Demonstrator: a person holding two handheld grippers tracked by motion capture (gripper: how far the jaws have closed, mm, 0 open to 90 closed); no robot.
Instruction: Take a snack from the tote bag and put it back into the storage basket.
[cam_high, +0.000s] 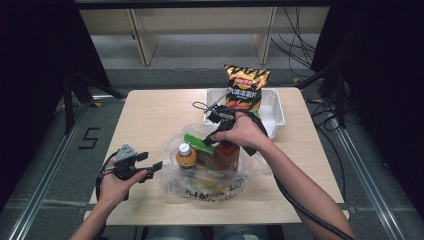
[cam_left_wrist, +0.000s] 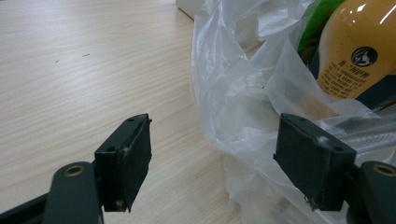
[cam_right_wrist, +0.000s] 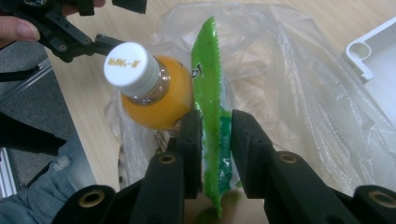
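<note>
A clear plastic bag (cam_high: 210, 186) lies at the table's middle front. In it stand an orange juice bottle (cam_high: 186, 156) with a white cap and a red-brown carton (cam_high: 227, 155). My right gripper (cam_right_wrist: 212, 126) points down over the bag mouth and is shut on a flat green packet (cam_right_wrist: 208, 70), held upright right beside the bottle (cam_right_wrist: 156, 93). In the high view the packet (cam_high: 197, 141) hangs from that gripper (cam_high: 209, 142) just above the bag. My left gripper (cam_left_wrist: 215, 154) is open at the bag's left edge (cam_left_wrist: 233, 84), with loose plastic in front of one jaw.
A white tray (cam_high: 274, 112) stands at the back right of the wooden table (cam_high: 150, 115), with a black and orange chips bag (cam_high: 243, 90) leaning in it. Its corner (cam_right_wrist: 373, 51) shows in the right gripper view. Cables trail from both grippers.
</note>
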